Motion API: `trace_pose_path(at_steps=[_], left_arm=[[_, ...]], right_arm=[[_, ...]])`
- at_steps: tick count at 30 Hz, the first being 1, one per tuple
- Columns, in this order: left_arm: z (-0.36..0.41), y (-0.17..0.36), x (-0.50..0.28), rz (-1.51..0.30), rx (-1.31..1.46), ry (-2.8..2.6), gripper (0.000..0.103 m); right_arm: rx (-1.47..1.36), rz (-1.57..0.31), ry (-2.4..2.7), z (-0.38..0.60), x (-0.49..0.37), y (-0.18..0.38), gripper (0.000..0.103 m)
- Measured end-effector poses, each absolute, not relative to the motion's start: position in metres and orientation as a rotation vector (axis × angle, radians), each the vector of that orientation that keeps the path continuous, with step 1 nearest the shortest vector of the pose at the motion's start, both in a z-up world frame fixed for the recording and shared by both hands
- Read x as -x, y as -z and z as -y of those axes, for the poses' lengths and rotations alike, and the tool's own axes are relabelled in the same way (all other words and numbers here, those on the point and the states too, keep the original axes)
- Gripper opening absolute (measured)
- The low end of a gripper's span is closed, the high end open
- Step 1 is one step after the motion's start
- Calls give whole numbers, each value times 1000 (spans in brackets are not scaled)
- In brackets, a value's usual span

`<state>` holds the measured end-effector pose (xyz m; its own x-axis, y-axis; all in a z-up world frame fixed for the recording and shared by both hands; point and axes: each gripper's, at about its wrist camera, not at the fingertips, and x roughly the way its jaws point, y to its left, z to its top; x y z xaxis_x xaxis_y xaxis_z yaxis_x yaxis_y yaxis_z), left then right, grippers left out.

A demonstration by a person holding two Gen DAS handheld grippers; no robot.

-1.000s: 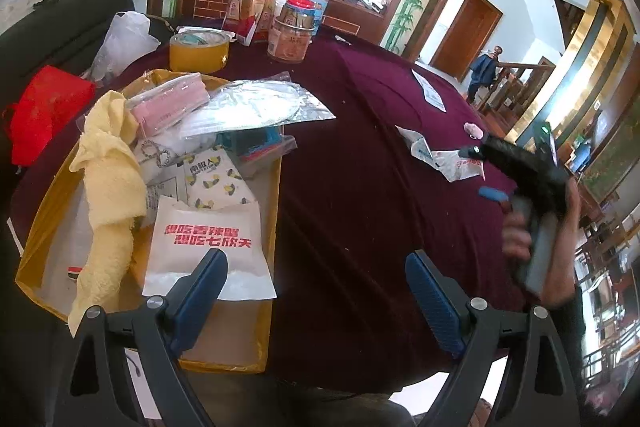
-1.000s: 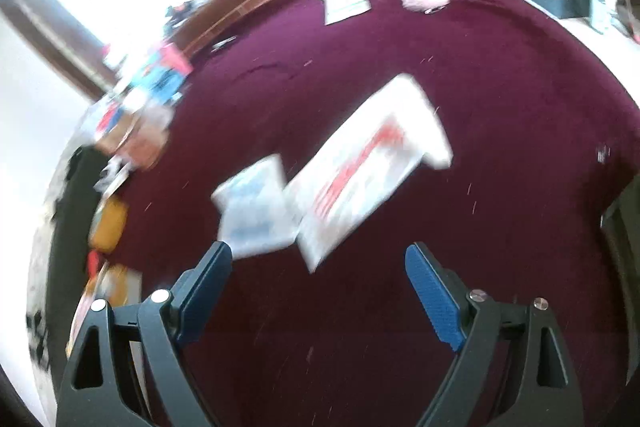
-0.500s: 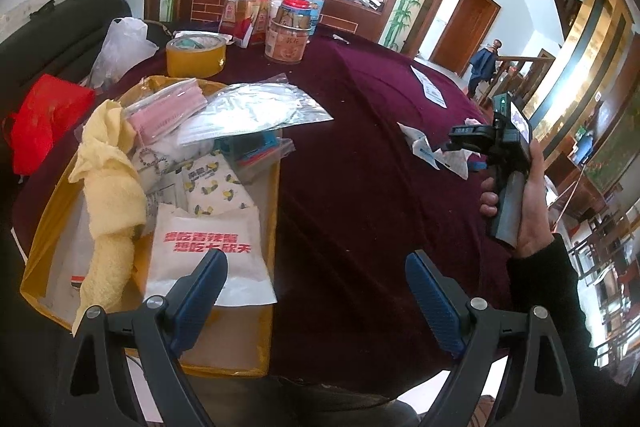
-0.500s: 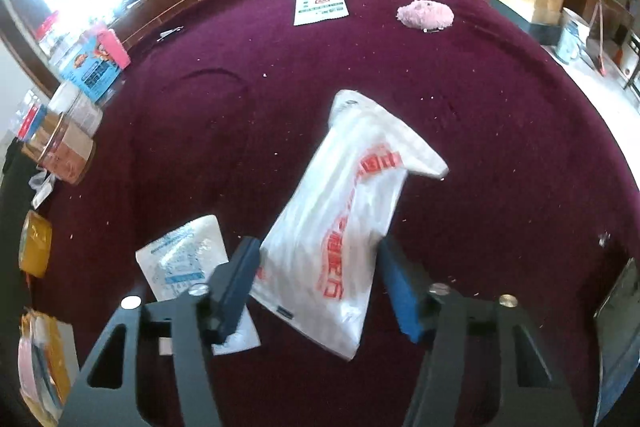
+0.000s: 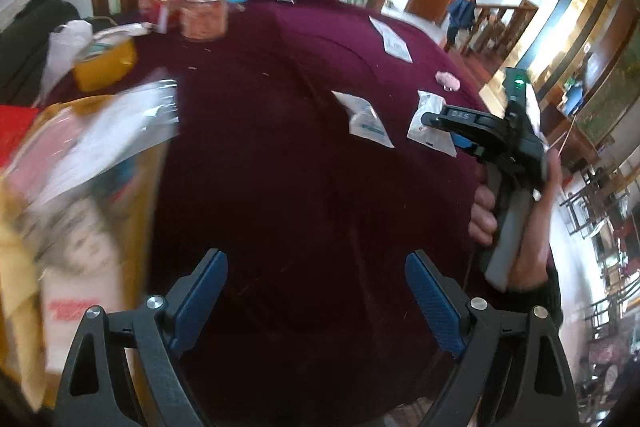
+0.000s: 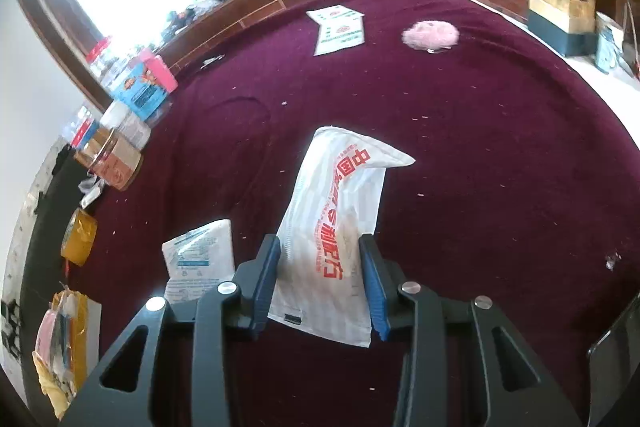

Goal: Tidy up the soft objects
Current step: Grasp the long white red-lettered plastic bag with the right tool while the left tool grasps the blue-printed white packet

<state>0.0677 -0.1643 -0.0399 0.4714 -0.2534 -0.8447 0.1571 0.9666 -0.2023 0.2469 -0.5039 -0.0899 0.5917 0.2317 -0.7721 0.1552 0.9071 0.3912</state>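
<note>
Packet (image 6: 200, 255) lies left of bag (image 6: 340, 223) on table (image 6: 500, 147).

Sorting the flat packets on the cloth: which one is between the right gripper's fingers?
The long white bag with red lettering; the right gripper straddles it. The blue-printed packet lies outside, left.

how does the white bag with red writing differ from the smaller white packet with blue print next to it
The white bag with red writing is longer and bears red characters; the small packet with blue print is shorter and squarer, with blue text. The bag sits between the jaws of the right gripper, its far end lifted and folded; the packet lies flat on the maroon tablecloth, outside the jaws. Both are white, soft and flat.
</note>
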Motion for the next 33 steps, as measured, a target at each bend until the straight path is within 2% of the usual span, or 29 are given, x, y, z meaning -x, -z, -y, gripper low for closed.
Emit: trace_pose_path(at_steps=[7, 20, 22, 24, 29, 33], left_arm=[[213, 67, -146, -1162, 120, 255, 93], [261, 100, -246, -1241, 133, 148, 91], [259, 109, -252, -1258, 126, 102, 79], [258, 109, -248, -1232, 124, 85, 74], [243, 104, -233, -1204, 151, 88, 46], [227, 101, -220, -1208, 205, 128, 34]], right_arm=[[-547, -948, -48, 522, -244, 96, 38], [-609, -946, 18, 537, -239, 98, 39], [-606, -947, 19, 537, -239, 98, 39], [-609, -947, 19, 537, -239, 97, 39], [-617, -946, 16, 537, -239, 98, 39], [-613, -944, 14, 536, -239, 98, 39]])
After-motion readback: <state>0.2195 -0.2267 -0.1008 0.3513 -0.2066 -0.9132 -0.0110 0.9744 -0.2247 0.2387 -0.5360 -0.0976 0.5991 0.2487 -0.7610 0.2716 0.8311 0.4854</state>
